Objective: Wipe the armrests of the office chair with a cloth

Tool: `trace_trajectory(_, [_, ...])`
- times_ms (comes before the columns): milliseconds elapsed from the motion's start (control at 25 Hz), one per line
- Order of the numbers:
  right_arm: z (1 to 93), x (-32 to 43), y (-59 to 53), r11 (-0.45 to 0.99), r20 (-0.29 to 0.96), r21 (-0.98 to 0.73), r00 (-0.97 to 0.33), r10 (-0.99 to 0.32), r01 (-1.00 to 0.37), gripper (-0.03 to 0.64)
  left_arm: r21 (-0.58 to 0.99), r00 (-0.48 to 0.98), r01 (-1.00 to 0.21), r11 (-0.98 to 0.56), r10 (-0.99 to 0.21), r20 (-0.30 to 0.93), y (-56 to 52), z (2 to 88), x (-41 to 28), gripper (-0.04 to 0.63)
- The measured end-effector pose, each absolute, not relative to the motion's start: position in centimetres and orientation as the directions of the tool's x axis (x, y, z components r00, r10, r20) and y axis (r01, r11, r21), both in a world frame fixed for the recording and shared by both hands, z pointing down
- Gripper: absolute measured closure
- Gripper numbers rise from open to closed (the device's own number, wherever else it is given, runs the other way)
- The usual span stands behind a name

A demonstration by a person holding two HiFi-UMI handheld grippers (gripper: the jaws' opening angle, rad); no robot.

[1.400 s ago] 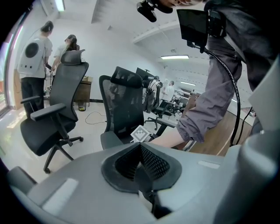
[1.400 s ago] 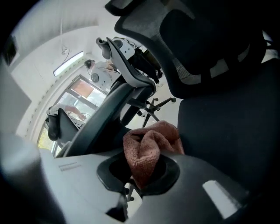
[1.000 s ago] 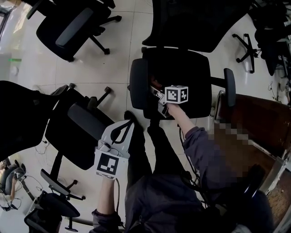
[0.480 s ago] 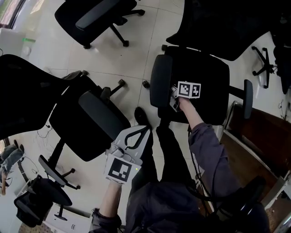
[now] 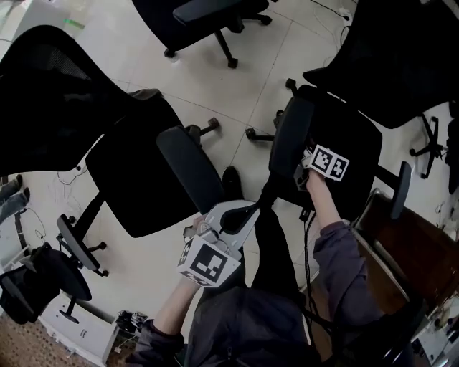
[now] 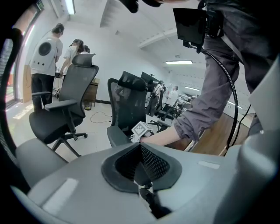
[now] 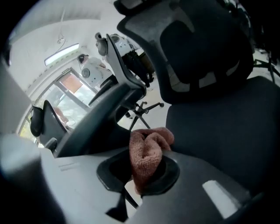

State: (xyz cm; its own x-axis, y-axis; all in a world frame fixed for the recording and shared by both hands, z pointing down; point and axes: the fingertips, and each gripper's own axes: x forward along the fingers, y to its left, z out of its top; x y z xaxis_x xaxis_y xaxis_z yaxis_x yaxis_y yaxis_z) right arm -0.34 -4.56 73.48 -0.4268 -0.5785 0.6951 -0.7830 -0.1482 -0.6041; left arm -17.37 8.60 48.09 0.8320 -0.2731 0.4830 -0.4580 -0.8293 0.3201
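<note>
The black office chair has its seat (image 5: 344, 143) ahead of me, a left armrest (image 5: 289, 143) and a right armrest (image 5: 399, 190). My right gripper (image 5: 305, 170) sits at the seat's front, right beside the left armrest, shut on a pink cloth (image 7: 148, 153). In the right gripper view the cloth bulges out between the jaws, with the armrest (image 7: 98, 120) just to its left and the backrest (image 7: 201, 48) beyond. My left gripper (image 5: 251, 211) hangs low over the person's dark legs, shut with nothing in it (image 6: 141, 154).
A second black chair (image 5: 136, 179) stands close on the left, its armrest (image 5: 190, 168) near my left gripper. More chairs (image 5: 208, 14) stand behind. A brown wooden desk (image 5: 409, 258) is at the right. People stand far off (image 6: 43, 65).
The head view has swung, so the chairs slid right and down in the picture. My right gripper stays beside the left armrest with the cloth. My left gripper remains low.
</note>
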Motion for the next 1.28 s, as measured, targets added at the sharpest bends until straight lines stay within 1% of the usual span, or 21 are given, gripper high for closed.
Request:
trace_trajectory(120, [67.3, 1.9, -4.2, -0.170, 0.643, -0.607, -0.355, -0.678, -0.776, 0.598, 0.331, 0.840, -0.448, -0.830, -0.263, 0.475, 8.1, 48.4, -17.0, 0.581])
trace_trajectory(280, [58.6, 2.1, -5.1, -0.072, 0.552, -0.589, -0.336, -0.763, -0.805, 0.598, 0.326, 0.839, -0.452, -0.830, -0.272, 0.470, 6.9, 48.9, -16.8, 0.581])
trace_trajectory(400, [53.0, 0.2, -5.4, -0.018, 0.461, -0.644, -0.369, -0.807, -0.765, 0.598, 0.320, 0.839, -0.454, -0.831, -0.279, 0.467, 6.3, 48.7, -16.7, 0.581])
trace_trajectory(520, [48.5, -3.2, -6.3, 0.074, 0.349, -0.698, -0.428, -0.834, -0.712, 0.598, 0.312, 0.828, -0.472, -0.824, -0.293, 0.478, 5.7, 48.9, -16.6, 0.581])
trace_trajectory(560, [47.6, -4.5, -6.6, 0.110, 0.322, -0.696, -0.445, -0.836, -0.710, 0.598, 0.299, 0.817, -0.475, -0.828, -0.289, 0.499, 5.6, 49.3, -16.6, 0.581])
trace_trajectory(640, [46.6, -6.6, -7.1, 0.169, 0.293, -0.675, -0.470, -0.833, -0.719, 0.598, 0.232, 0.771, -0.450, -0.863, -0.244, 0.588, 6.0, 50.8, -15.9, 0.581])
trace_trajectory(720, [46.3, -7.8, -6.9, 0.186, 0.285, -0.671, -0.482, -0.828, -0.718, 0.598, 0.111, 0.673, -0.379, -0.919, -0.191, 0.714, 7.0, 52.9, -15.0, 0.583])
trace_trajectory(800, [46.3, -8.6, -6.7, 0.181, 0.292, -0.668, -0.478, -0.829, -0.722, 0.598, -0.022, 0.547, -0.279, -0.960, -0.178, 0.818, 7.7, 55.0, -14.6, 0.581])
trace_trajectory(880, [46.5, -9.0, -6.3, 0.156, 0.314, -0.664, -0.462, -0.830, -0.731, 0.598, -0.110, 0.454, -0.202, -0.973, -0.193, 0.870, 7.9, 56.4, -14.9, 0.581])
trace_trajectory(1000, [46.9, -9.6, -5.3, 0.113, 0.348, -0.666, -0.441, -0.827, -0.737, 0.598, -0.145, 0.358, -0.153, -0.978, -0.192, 0.914, 7.5, 57.7, -16.3, 0.581])
trace_trajectory(1080, [47.2, -9.8, -4.7, 0.087, 0.367, -0.655, -0.416, -0.832, -0.751, 0.598, -0.138, 0.355, -0.141, -0.980, -0.180, 0.917, 6.9, 57.8, -16.7, 0.581])
trace_trajectory(1280, [47.3, -10.3, -2.9, -0.015, 0.400, -0.653, -0.328, -0.856, -0.757, 0.598, -0.036, 0.476, -0.136, -0.990, -0.098, 0.874, 6.7, 56.7, -16.9, 0.581])
